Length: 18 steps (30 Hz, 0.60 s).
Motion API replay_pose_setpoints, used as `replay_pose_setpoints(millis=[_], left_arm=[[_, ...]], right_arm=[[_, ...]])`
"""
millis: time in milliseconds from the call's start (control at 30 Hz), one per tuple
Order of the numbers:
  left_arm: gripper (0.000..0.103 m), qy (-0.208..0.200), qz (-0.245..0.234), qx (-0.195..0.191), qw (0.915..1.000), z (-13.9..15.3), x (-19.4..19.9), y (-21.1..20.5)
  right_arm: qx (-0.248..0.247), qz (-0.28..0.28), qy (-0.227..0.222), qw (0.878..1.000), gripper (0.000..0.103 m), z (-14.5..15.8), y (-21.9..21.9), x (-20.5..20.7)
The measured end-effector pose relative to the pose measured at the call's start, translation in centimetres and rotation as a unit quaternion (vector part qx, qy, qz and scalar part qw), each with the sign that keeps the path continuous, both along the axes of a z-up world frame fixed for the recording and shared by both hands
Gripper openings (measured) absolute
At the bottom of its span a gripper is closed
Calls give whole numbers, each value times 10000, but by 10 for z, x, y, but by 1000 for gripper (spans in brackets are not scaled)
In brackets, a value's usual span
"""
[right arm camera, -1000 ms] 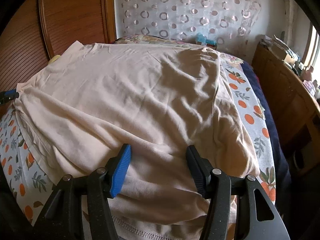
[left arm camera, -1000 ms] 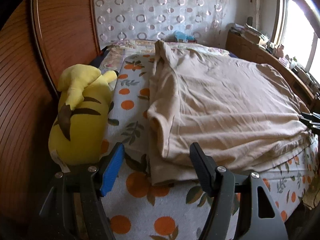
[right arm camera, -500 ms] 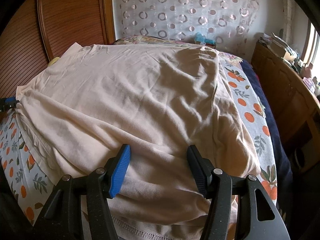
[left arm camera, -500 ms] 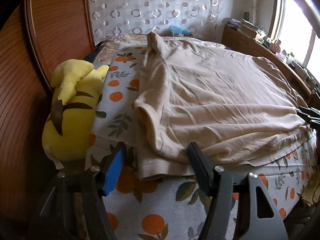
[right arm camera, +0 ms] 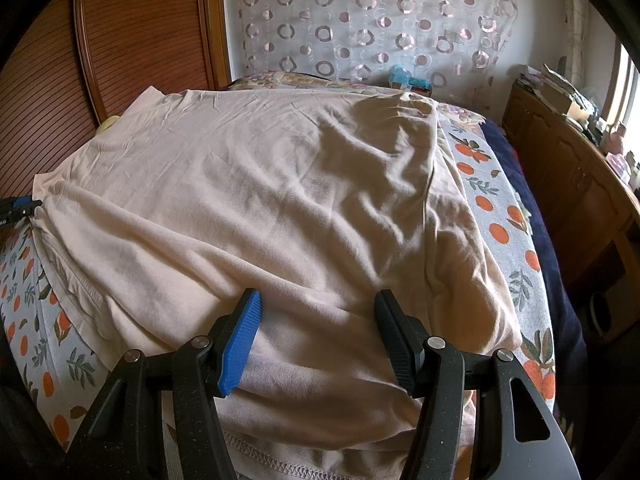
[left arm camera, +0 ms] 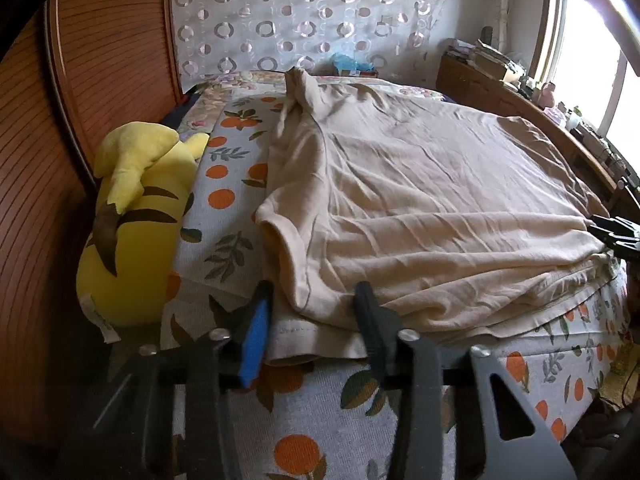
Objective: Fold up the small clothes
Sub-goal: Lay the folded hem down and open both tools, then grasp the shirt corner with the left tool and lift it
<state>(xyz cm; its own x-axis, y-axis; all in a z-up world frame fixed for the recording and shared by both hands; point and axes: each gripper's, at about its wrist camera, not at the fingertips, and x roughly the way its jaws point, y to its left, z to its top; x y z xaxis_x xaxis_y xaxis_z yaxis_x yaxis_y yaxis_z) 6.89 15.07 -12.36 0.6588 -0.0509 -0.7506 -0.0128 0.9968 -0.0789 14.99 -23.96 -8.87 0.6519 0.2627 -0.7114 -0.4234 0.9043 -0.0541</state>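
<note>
Right up close in the left wrist view, the left tool (left arm camera: 310,320) sits with its fingers spread, blue pad on one side and black on the other, straddling the near hem corner of the beige T-shirt (left arm camera: 420,200). Nothing is pinched; the cloth lies between the fingers, though whether the pads touch it I cannot tell. Over on the other side, the right tool (right arm camera: 318,332) is likewise spread wide, its fingers over the shirt's lower edge, the stitched hem showing just under it.

The shirt is lying on the bed (left arm camera: 304,420), folded over on itself so a second layer shows along the near edge, wrinkled across the middle. The bedspread carries an orange-and-leaf print (right arm camera: 496,232), visible on both sides of the garment.

Just beside the shirt's left sleeve, a yellow plush toy (left arm camera: 136,224) with brown stripes rests against the wooden headboard (left arm camera: 60,140). Further back, a teal object (right arm camera: 402,76) lies at the far end of the bed. Behind that hangs a curtain with ring patterns (right arm camera: 360,24), and off to the right a wooden cabinet (right arm camera: 560,168) runs under the bright window, its top cluttered with small things.
</note>
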Motion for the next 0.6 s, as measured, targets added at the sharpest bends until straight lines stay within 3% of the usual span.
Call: replay_pose_setpoints(millis=[133,333,433,600], left_arm=[[9,16,-118,-171,9998,2,4,-5],[7,-483,-6,-230,9986,21,-4,-16],[6,-888,123,-37,9960,39,-11,-23],[6,-1233,113,-272,9919,51,-19,-28]], right_arm=[[5,1,3,10000,61,0,0,0],[14,-1,6,10000,61,0,0,1],[20,-3,11,10000,61,0,0,1],[30,-16,8,10000,61,0,0,1]])
